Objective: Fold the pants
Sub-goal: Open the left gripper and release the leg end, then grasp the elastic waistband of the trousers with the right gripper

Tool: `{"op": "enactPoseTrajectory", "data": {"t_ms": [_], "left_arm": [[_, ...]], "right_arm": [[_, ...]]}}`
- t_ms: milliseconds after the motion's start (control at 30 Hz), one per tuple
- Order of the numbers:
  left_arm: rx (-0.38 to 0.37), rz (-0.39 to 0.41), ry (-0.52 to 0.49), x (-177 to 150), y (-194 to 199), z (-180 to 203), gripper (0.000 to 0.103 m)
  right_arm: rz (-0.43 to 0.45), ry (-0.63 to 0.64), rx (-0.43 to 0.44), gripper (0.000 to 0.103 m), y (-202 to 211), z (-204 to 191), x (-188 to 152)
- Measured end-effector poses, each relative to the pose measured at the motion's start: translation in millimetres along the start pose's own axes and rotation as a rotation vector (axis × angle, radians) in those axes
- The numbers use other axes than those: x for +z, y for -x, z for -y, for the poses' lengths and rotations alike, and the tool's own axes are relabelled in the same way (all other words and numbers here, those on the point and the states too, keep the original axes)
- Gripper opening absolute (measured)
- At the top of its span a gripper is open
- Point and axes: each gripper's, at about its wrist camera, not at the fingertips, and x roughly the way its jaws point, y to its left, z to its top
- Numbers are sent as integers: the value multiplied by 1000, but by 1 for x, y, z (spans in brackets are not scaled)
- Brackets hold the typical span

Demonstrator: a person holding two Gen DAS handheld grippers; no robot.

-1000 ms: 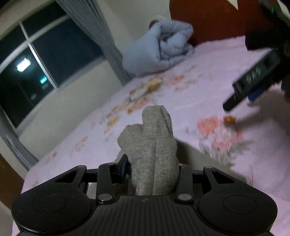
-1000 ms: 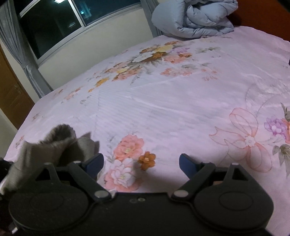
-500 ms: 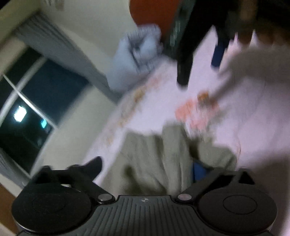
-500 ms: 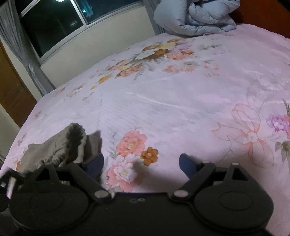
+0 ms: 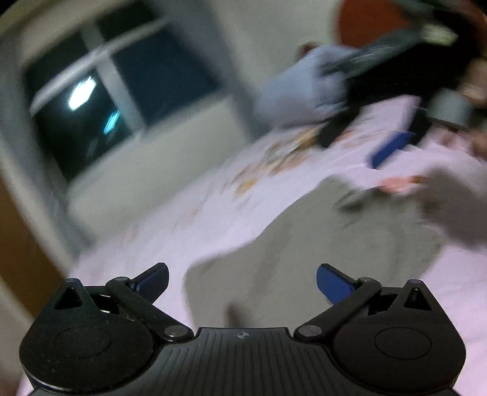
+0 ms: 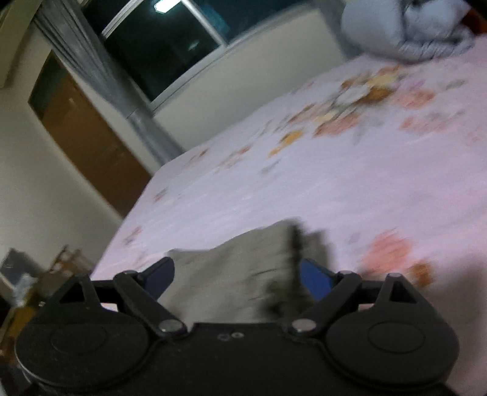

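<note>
Grey pants (image 5: 319,243) are seen as a soft heap on the pink floral bedsheet (image 5: 170,231), lower centre to right in the left wrist view. In the right wrist view the same grey cloth (image 6: 237,274) sits at lower centre of the frame, directly ahead of the tool and between its fingers. The fabric is judged light, limp and knit-like, not slippery; it is expected to sag and bunch when lifted, so a hold at a waistband or hem edge is advised, with two corners taken apart to keep it flat.

The left gripper (image 5: 242,280) is seen spread wide, nothing between its blue pads, cloth lying ahead of it. The right gripper (image 6: 236,272) is also spread, cloth lying between the fingers but not pinched as far as can be told.

Both views are heavily motion-blurred. Waistband, legs and hems cannot be told apart; the fold state is not readable. The near part of the pants is hidden behind each tool body. In the upper right of the left wrist view the other tool is smeared, only a blue pad (image 5: 391,149) being clear. A bundled blue-grey duvet (image 6: 404,27) is noted at the upper right of the right wrist view, well apart from the pants.
</note>
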Motion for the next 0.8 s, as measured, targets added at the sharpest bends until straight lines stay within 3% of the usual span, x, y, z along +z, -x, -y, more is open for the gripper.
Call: {"op": "enactPoseTrajectory", "data": {"t_ms": [67, 167, 233, 300, 333, 367, 467, 500, 533, 567, 633, 800], "left_arm": [[24, -87, 135, -4, -16, -32, 102], [93, -197, 250, -11, -40, -62, 102], [93, -263, 330, -15, -56, -76, 102], [72, -324, 434, -24, -69, -89, 102], [53, -353, 495, -29, -77, -93, 102], [24, -365, 555, -37, -83, -96, 102], [-1, -382, 657, -48, -90, -99, 102], [-12, -381, 683, -53, -92, -98, 102], [-24, -382, 714, -58, -87, -98, 102], [-34, -381, 733, -60, -88, -97, 102], [-41, -379, 772, -64, -88, -104, 102], [-23, -412, 773, -66, -94, -113, 102]], "right_arm": [[-36, -19, 20, 84, -16, -12, -5], [-77, -2, 6, 84, -32, -24, -14], [-103, 10, -46, 83, -38, -23, -21], [-135, 23, -142, 74, -36, -12, -27], [-135, -1, -156, 63, -32, 1, -31], [-130, -50, -149, 53, -28, 16, -35], [-139, -154, -94, 47, -19, 34, -29], [-128, -172, -83, 47, -12, 31, -24], [-83, -177, -68, 55, -1, 28, -17], [-37, -164, -65, 76, 9, 27, -13], [41, -132, -110, 97, 28, 32, -6], [-5, -202, -171, 94, 33, 66, -15]]}}
